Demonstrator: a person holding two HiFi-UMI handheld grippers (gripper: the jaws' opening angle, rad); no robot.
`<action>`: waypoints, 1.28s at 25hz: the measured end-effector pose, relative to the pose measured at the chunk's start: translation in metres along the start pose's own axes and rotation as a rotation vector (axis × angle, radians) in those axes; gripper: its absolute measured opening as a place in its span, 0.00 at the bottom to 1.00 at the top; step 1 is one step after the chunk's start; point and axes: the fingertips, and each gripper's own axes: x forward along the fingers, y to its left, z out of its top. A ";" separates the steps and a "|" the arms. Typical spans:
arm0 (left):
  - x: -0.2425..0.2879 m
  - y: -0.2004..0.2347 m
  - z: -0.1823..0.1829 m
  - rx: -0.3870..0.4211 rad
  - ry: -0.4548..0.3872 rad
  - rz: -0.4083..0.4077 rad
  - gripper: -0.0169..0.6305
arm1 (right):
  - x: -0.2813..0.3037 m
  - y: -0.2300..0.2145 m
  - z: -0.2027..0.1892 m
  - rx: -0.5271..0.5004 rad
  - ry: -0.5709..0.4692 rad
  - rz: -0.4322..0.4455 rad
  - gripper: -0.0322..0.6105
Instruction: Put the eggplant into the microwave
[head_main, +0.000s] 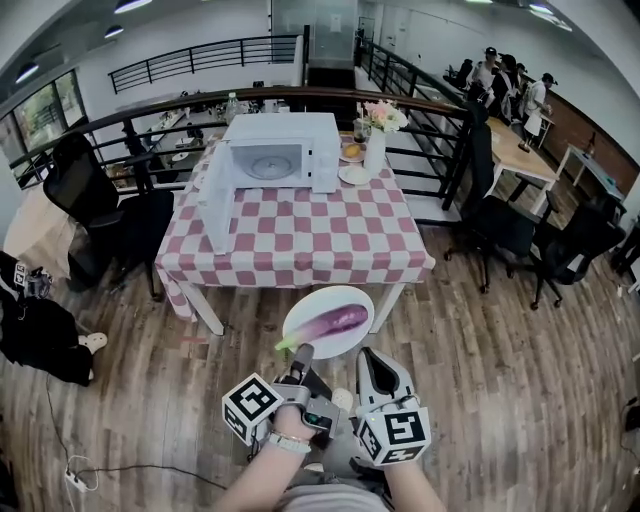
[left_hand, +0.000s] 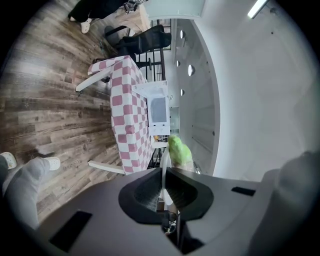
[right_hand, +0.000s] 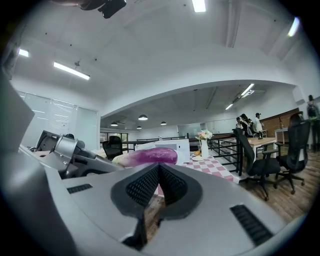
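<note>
Left claw (head_main: 300, 352) clamps the white plate (head_main: 300, 318) by its rim, level so the eggplant (head_main: 335, 322) rides on it. It's short of the table (head_main: 300, 240), where the open microwave (head_main: 280, 150) waits at the far edge. Right claw (head_main: 372, 360) is closed and empty beside the plate.

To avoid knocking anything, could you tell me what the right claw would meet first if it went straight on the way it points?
Most likely the rim of the white plate carrying the eggplant, just ahead of the right claw; I cannot tell whether they already touch.
</note>
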 end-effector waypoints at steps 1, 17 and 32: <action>0.005 -0.001 0.005 0.000 -0.009 -0.002 0.06 | 0.008 -0.001 0.001 -0.001 -0.004 0.009 0.09; 0.131 -0.014 0.069 -0.019 -0.105 0.010 0.06 | 0.148 -0.055 0.017 -0.006 0.008 0.108 0.09; 0.247 -0.024 0.113 -0.043 -0.200 0.013 0.06 | 0.274 -0.109 0.033 -0.019 0.007 0.228 0.09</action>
